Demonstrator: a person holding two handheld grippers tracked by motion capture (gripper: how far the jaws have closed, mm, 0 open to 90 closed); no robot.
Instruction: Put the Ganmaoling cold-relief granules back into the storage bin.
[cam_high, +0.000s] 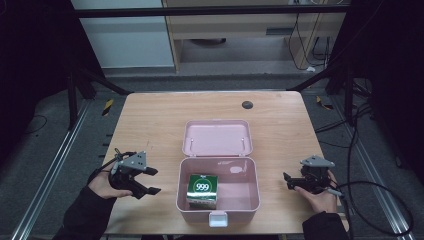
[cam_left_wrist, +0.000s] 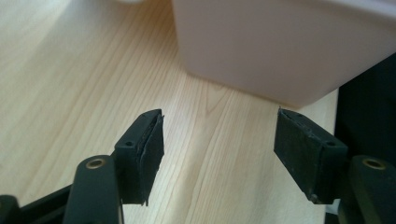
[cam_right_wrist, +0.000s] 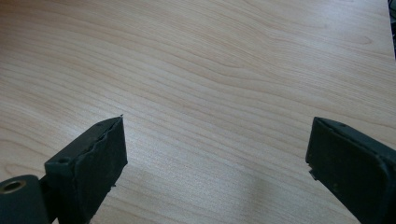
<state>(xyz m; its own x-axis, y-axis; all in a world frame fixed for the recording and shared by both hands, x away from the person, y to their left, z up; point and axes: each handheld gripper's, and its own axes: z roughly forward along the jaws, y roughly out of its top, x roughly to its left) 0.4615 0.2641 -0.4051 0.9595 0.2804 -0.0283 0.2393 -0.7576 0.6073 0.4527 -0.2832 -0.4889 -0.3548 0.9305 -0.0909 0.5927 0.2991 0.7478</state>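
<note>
On the desk (cam_high: 150, 115) a pink lidded box (cam_high: 250, 197) stands open with a green "999" carton (cam_high: 202, 190) inside, flanked by the left hand-held gripper (cam_high: 152, 181) and right hand-held gripper (cam_high: 288, 181), both wide and empty, seemingly poised to reach in.

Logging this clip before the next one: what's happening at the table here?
A person holds a left gripper and a right gripper, both open and empty, either side of a pink box on the wooden table. Its lid is swung back, and a green carton marked 999 sits inside.
</note>
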